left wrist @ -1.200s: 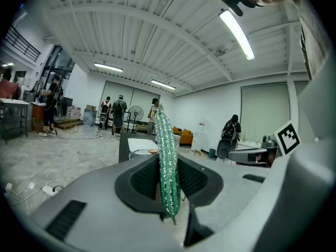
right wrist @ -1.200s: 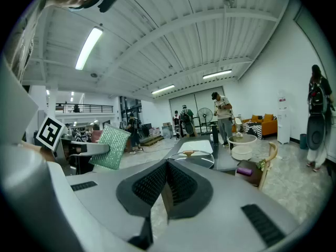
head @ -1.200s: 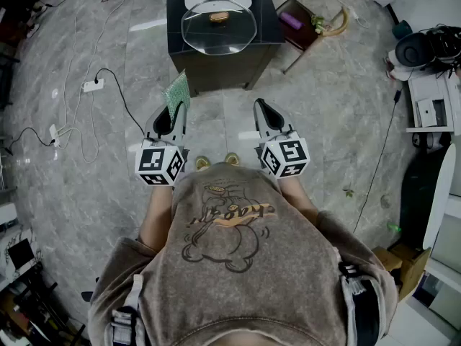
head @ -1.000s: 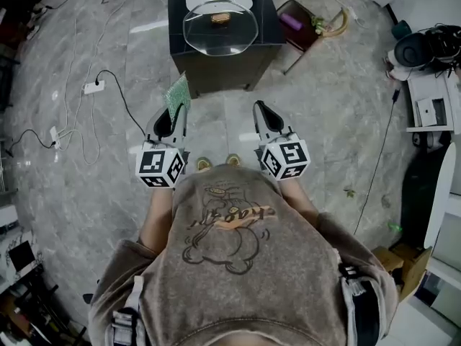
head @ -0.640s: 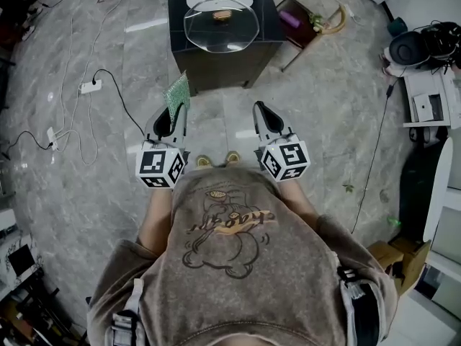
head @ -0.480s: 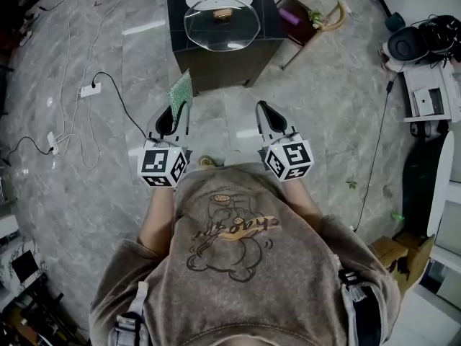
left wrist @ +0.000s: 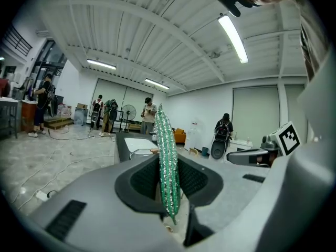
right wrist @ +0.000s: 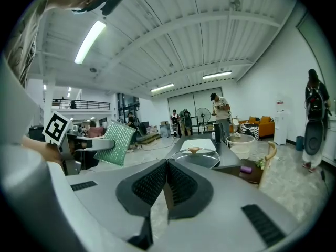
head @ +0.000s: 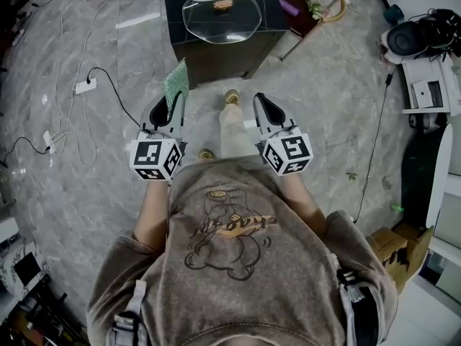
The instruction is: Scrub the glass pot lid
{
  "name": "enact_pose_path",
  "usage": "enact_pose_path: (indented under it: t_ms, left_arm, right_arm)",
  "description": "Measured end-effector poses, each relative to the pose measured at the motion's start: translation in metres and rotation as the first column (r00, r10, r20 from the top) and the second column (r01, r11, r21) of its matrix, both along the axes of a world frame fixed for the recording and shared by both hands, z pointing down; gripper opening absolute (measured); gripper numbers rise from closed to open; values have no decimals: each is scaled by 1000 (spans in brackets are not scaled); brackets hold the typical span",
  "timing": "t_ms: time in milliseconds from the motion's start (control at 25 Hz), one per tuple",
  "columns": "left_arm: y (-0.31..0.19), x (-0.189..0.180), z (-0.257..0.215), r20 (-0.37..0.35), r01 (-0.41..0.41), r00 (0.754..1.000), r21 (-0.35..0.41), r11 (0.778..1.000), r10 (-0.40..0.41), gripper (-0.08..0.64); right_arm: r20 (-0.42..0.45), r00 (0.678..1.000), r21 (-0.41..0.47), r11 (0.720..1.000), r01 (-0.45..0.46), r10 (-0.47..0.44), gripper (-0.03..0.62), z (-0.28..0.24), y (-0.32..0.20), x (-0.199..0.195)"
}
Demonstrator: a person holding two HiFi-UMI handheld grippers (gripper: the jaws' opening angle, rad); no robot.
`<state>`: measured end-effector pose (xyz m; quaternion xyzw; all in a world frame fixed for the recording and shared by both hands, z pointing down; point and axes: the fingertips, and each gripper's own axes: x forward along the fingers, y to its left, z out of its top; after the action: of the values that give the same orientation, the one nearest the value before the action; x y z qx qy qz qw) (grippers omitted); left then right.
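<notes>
Stepping forward is the change in the head view. A pale trouser leg [head: 232,130] ending in a tan shoe [head: 231,96] now reaches out between the two grippers, where a moment ago only shoe tips showed. The left hand-held gripper [head: 171,101] and right hand-held gripper [head: 261,102] point ahead side by side as before. The round glass pot lid [head: 221,14] with its brown knob lies on the dark box-shaped counter [head: 209,58], ahead of both and still well apart from them.

In the left gripper view, the left hand-held gripper [left wrist: 169,196] is clamped on a thin green glittery scouring pad [left wrist: 168,159] that stands upright, edge-on. The lid [left wrist: 142,152] is only a small shape far beyond its tips.

In the right gripper view, the right hand-held gripper [right wrist: 167,187] has its jaws pressed together with nothing between them. The lid [right wrist: 195,158] sits straight ahead on the counter [right wrist: 227,157], and the pad [right wrist: 116,142] shows off to its left.

I judge this to be the approach. Scrubbing has not begun, and the empty gripper will probably need to open to steady the lid.
</notes>
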<state>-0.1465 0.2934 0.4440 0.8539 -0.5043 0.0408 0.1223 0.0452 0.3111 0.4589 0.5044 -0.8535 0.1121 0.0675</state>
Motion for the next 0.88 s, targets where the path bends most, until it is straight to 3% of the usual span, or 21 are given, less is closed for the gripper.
enact_pose_path:
  t_ms: [480,880]
  left_arm:
    - [-82,-2,13,-31,5,1000,-36,999,-6,83]
    - [-202,15,-1,-44,21,999,-55,998,-24,83]
  right_arm:
    - [4,999,1,999,50,-50,28,4,-82,-8]
    - [-29,989,-2,990,143,-143,28,-7,-207,1]
